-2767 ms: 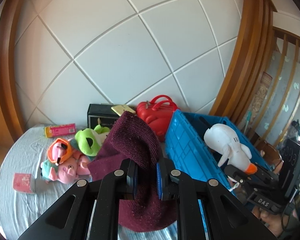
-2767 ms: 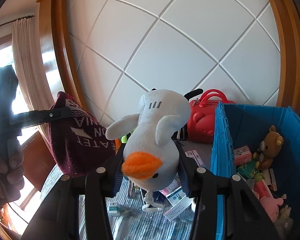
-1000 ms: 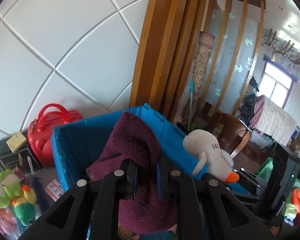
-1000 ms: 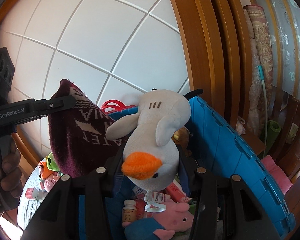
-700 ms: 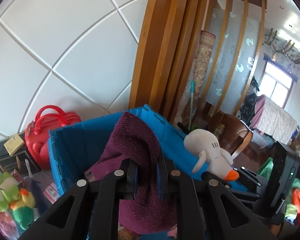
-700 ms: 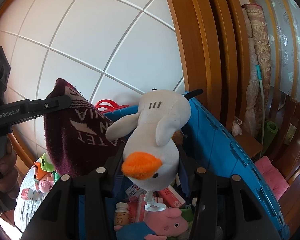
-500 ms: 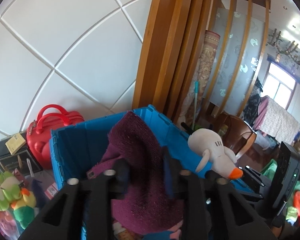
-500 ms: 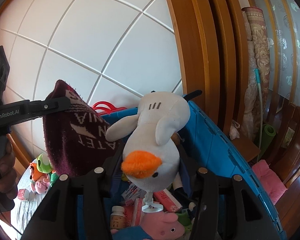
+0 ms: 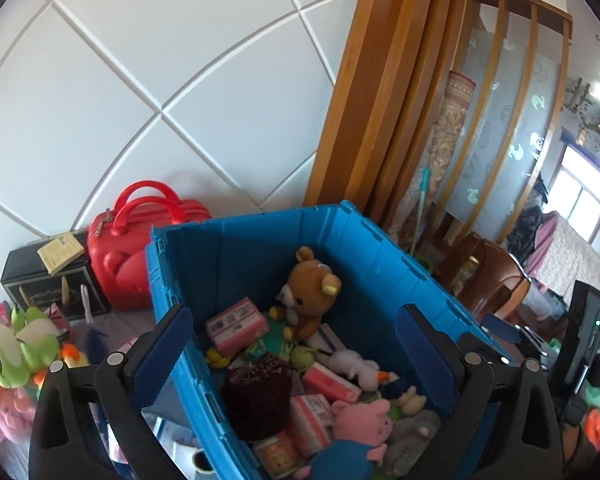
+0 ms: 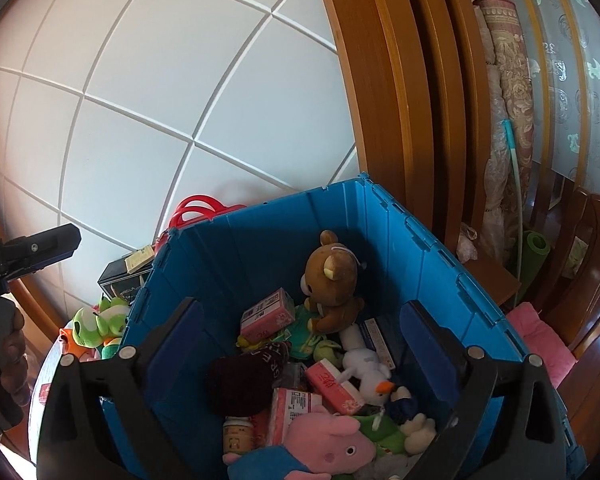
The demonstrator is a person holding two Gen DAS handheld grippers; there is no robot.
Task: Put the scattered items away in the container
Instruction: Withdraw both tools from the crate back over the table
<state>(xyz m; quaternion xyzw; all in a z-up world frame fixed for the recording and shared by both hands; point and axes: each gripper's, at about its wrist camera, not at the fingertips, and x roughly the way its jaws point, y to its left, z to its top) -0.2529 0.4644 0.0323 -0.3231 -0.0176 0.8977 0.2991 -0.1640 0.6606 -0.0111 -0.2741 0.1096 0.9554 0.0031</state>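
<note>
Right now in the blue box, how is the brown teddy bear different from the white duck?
The brown teddy bear sits upright against the far wall of the blue box; the white duck lies on its side nearer the middle. The brown teddy bear looks bigger than the white duck. The bear is brown with a pale muzzle; the duck is white with an orange beak. Both are soft toys inside the box, and neither is held.

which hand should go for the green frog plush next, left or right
Left, probably. The green frog plush lies outside the blue crate, on the left gripper's side; the right gripper hangs over the crate. Both jaws are opening, empty.
</note>
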